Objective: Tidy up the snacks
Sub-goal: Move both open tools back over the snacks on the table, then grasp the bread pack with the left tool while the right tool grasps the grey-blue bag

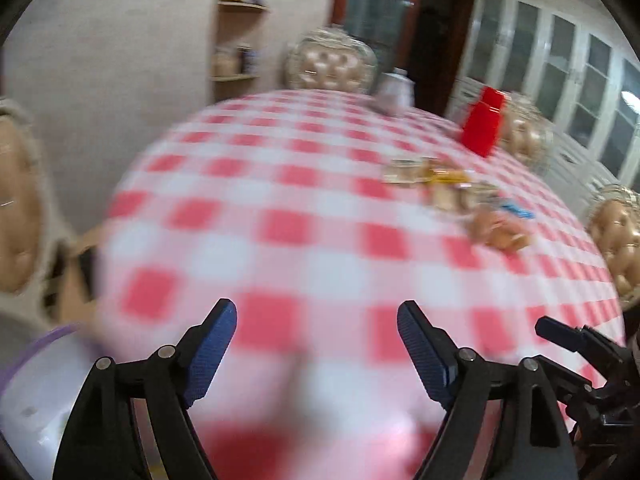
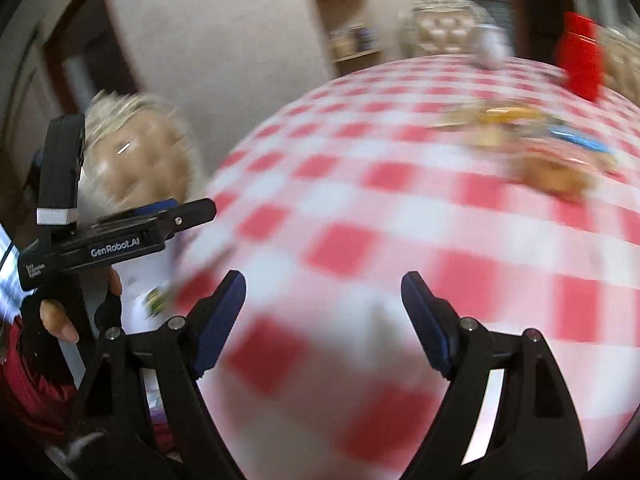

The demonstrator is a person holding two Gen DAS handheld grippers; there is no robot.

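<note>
both the left hand-held gripper (image 1: 318,322) and right hand-held gripper (image 2: 324,294) gape empty above the red-checked cloth-covered desk (image 1: 280,208). the blurred pile of small crinkly wrapped snacks (image 1: 460,196) near its far right edge looks light, slippery, crushable; pinch gently across a wrapper's middle.

Both views smeared w/ motion blur. Snacks (image 1: 460,196) on the far right of the checked tablecloth (image 1: 280,220) are just tan, yellow & blue streaks, can't tell what's what, no labels readable. Red container (image 1: 484,124) behind them: soft edges, shape unclear. Pale jar-like thing (image 1: 394,90) at the far rim, too blurred to name. Right view: snacks (image 2: 540,148) equally smeared, red container (image 2: 580,60) partly cut by lens edge. Left gripper's (image 2: 168,216) fingertips blocked by its own body there. White tub (image 1: 36,396) bottom left cropped, contents unclear.
</note>
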